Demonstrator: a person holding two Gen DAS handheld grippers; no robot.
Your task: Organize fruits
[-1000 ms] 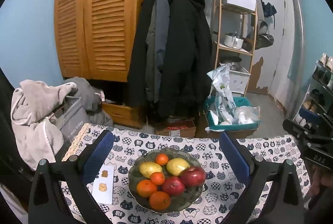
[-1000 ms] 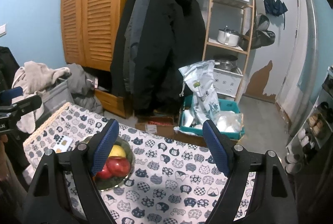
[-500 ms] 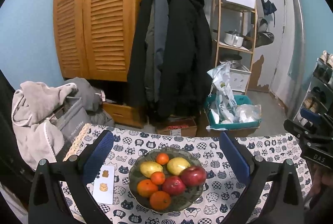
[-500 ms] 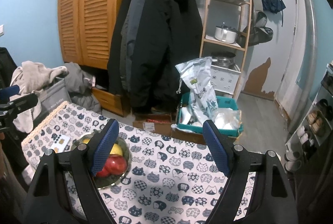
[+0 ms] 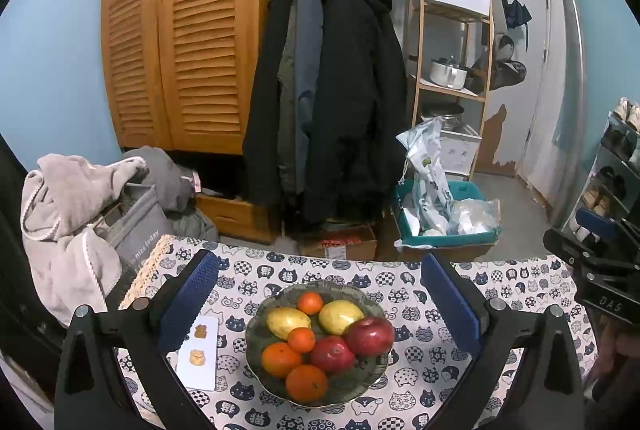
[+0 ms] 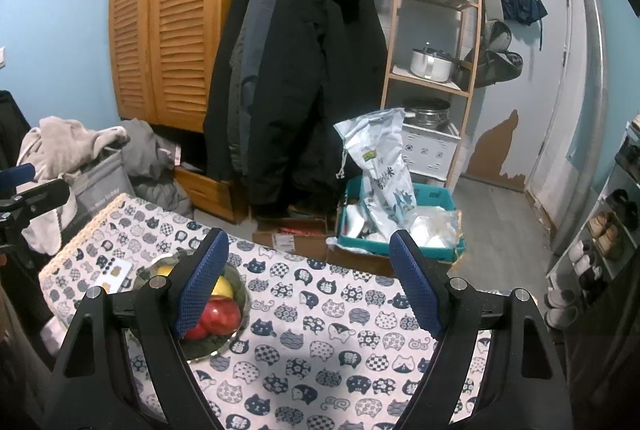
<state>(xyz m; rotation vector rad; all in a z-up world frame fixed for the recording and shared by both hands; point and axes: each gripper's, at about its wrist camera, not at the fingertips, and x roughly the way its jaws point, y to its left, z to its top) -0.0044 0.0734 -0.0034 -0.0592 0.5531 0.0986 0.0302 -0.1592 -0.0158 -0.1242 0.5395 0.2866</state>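
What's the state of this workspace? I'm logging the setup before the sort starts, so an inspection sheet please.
Surface: table under a cat-print cloth.
Job's things: bowl holding four oranges, two apples and two yellow fruits.
Clutter: white card left of the bowl.
Grippers: left hand-held gripper open above the bowl; right hand-held gripper open, to the bowl's right; both empty.
Cables: nothing seen.
Surroundings: coats, wardrobe, shelf, teal crate.

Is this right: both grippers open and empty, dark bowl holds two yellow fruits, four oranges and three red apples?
Nearly. The left wrist view shows two red apples, not three. The rest holds: left gripper and right gripper open and empty, dark glass bowl holding two yellow fruits and four oranges.
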